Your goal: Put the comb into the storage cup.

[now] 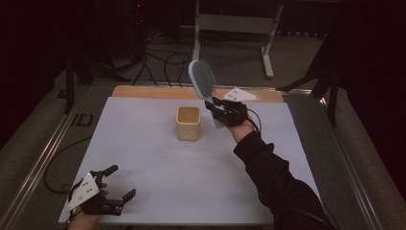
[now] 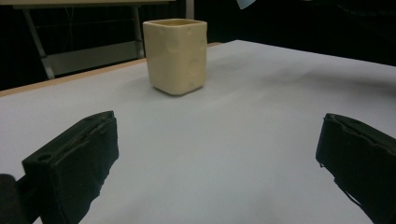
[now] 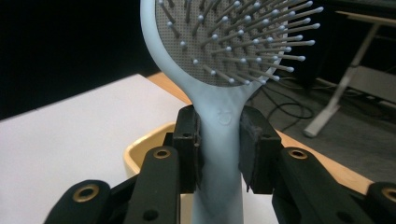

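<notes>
A light blue hairbrush [image 1: 203, 81] [image 3: 224, 70] stands upright in the air, bristle head on top. My right gripper [image 1: 216, 106] [image 3: 219, 149] is shut on its handle, just right of a cream square cup [image 1: 187, 123] [image 2: 176, 54] that sits in the middle of the white table [image 1: 158, 172]; the cup's rim [image 3: 140, 149] shows below the jaws. My left gripper [image 1: 115, 184] [image 2: 219, 158] rests open at the table's front left corner, pointing at the cup, with nothing between its jaws.
A wooden strip [image 1: 143, 92] runs along the table's far edge. Beyond it are cables [image 1: 163, 62] on the floor and a metal frame [image 1: 234, 24]. Dark stands [image 1: 330, 81] flank the table on the right.
</notes>
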### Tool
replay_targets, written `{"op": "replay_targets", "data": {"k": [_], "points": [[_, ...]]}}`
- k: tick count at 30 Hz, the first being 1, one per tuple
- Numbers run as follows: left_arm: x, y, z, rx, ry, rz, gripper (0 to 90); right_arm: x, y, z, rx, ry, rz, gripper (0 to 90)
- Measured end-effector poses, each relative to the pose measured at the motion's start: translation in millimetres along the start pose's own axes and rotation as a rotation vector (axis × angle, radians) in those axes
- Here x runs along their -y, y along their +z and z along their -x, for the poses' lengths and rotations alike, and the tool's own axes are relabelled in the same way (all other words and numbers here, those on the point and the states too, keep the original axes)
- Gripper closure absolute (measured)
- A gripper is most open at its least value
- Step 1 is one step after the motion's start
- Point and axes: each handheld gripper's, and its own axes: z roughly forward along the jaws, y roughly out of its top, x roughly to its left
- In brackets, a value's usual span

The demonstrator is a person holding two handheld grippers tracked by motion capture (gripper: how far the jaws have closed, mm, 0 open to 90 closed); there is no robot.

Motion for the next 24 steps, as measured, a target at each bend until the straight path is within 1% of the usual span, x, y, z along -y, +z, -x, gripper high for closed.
{"op": "replay_targets", "data": {"k": [3, 5, 6, 7, 8, 10, 11, 12, 13, 16, 18, 20, 22, 23, 24], "points": [[-0.1, -0.2, 0.3, 0.001, -0.002, 0.002, 0.0, -3.0, 5.5, 1.4, -0.008, -0.008, 0.022, 70.4], [0.0, -0.2, 0.1, 0.002, -0.004, 0.001, 0.0, -3.1, 8.6, 2.6, -0.034, -0.009, 0.041, 70.4], [0.1, -0.2, 0.1, 0.003, -0.003, 0.001, 0.0, -3.3, 10.3, 3.1, -0.032, -0.019, 0.043, 70.3], [0.1, -0.2, 0.1, 0.002, -0.002, 0.0, 0.0, -3.1, 12.0, 4.1, -0.051, -0.012, 0.049, 70.3], [0.0, -0.3, 0.0, 0.003, -0.003, 0.0, 0.0, -2.6, 13.5, 5.0, -0.06, -0.017, 0.059, 70.4], [0.0, -0.3, 0.0, 0.003, -0.003, 0.0, 0.0, -2.2, 15.0, 5.5, -0.062, -0.017, 0.062, 70.4], [0.1, -0.4, -0.1, 0.001, -0.003, 0.001, 0.0, -0.6, 17.8, 7.2, -0.079, 0.001, 0.073, 70.4], [0.3, -0.5, -0.3, 0.001, -0.004, -0.001, 0.0, 0.2, 19.1, 7.5, -0.078, 0.007, 0.077, 70.4], [0.3, -0.5, -0.4, 0.001, -0.003, -0.002, 0.0, 1.2, 20.5, 8.3, -0.089, 0.017, 0.081, 70.3], [0.4, -0.4, -0.3, 0.002, -0.005, 0.0, 0.0, 2.4, 22.8, 8.7, -0.089, 0.016, 0.082, 70.4], [0.4, -0.4, -0.4, 0.002, -0.005, 0.0, 0.0, 2.7, 25.0, 9.4, -0.1, 0.035, 0.098, 70.3], [0.4, -0.4, -0.4, 0.002, -0.005, -0.001, 0.0, 2.4, 25.4, 9.5, -0.102, 0.032, 0.106, 70.4], [0.6, 0.1, -0.2, 0.001, -0.007, -0.004, 0.0, 0.9, 27.0, 10.7, -0.125, 0.042, 0.131, 70.4], [0.7, 0.2, -0.1, 0.002, -0.006, -0.006, 0.0, 0.3, 27.9, 11.2, -0.13, 0.044, 0.137, 70.3], [0.8, 0.3, -0.2, 0.004, -0.007, -0.005, 0.0, 0.0, 29.0, 12.6, -0.144, 0.05, 0.141, 70.3]]}}
